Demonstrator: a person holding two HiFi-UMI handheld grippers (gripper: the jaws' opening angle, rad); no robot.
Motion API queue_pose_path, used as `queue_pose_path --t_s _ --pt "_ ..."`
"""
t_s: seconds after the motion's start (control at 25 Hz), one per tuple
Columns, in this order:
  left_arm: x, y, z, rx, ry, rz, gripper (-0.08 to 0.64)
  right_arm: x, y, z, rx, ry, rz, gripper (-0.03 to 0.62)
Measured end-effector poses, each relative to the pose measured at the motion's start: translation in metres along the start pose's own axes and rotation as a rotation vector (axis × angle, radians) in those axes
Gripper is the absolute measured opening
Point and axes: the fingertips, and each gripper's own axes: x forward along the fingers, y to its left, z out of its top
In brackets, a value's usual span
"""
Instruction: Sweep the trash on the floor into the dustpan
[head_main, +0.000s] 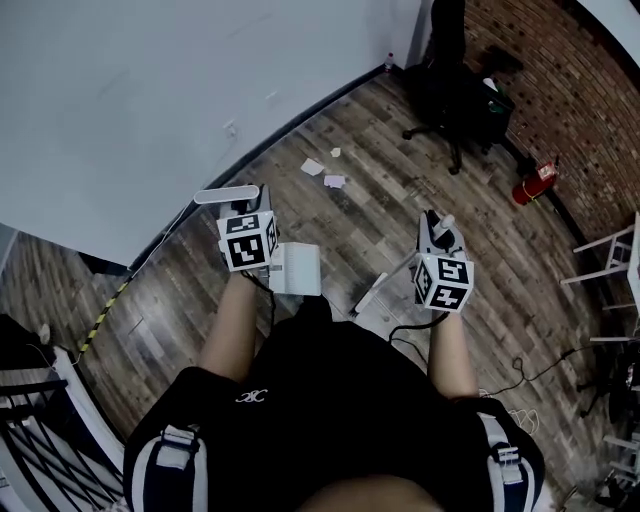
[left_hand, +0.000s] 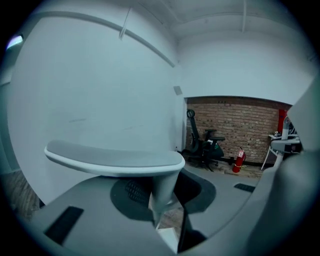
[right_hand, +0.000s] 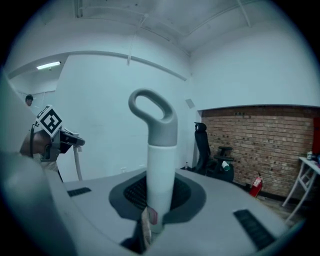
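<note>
Cool flat light on my feeds, ceiling strip (right_hand: 48, 65) glowing, soft shadows, fisheye bending, black corners, near handle (left_hand: 115, 159) blurred.

Paper scraps (head_main: 323, 171) lie on the floor (head_main: 385, 205) ahead; dustpan (head_main: 297, 268) left, broom (right_hand: 160, 155) right.

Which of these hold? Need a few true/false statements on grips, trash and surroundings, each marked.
1. The left tongs are shut on the dustpan handle. True.
2. The right tongs are empty. False: they are shut on the broom handle.
3. Paper scraps lie on the floor ahead of the person. True.
4. The scraps are inside the dustpan. False: the dustpan is close to the person, apart from them.
5. The fire extinguisher is green. False: it is red.
</note>
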Motion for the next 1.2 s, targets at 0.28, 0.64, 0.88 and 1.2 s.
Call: queue_pose_path --t_s 0.28,0.64,0.88,1.2 --pt "0.079 0.028 0.025 -0.036 0.014 -0.022 0.098 0.056 -0.022 0.019 -0.013 0.062 -0.031 0.046" --pt "0.159 0.089 0.044 -0.101 0.016 -0.016 0.098 0.155 -0.018 0.053 -0.042 0.087 -0.073 0.044" --pt "0.199 0.118 0.057 -0.131 0.022 0.04 0.1 0.229 -0.033 0.097 -0.055 0.04 -0.094 0.044" --pt "0.268 0.162 0.069 -0.226 0.067 0.183 0.1 0.338 -0.066 0.137 -0.034 -0.014 -0.05 0.044"
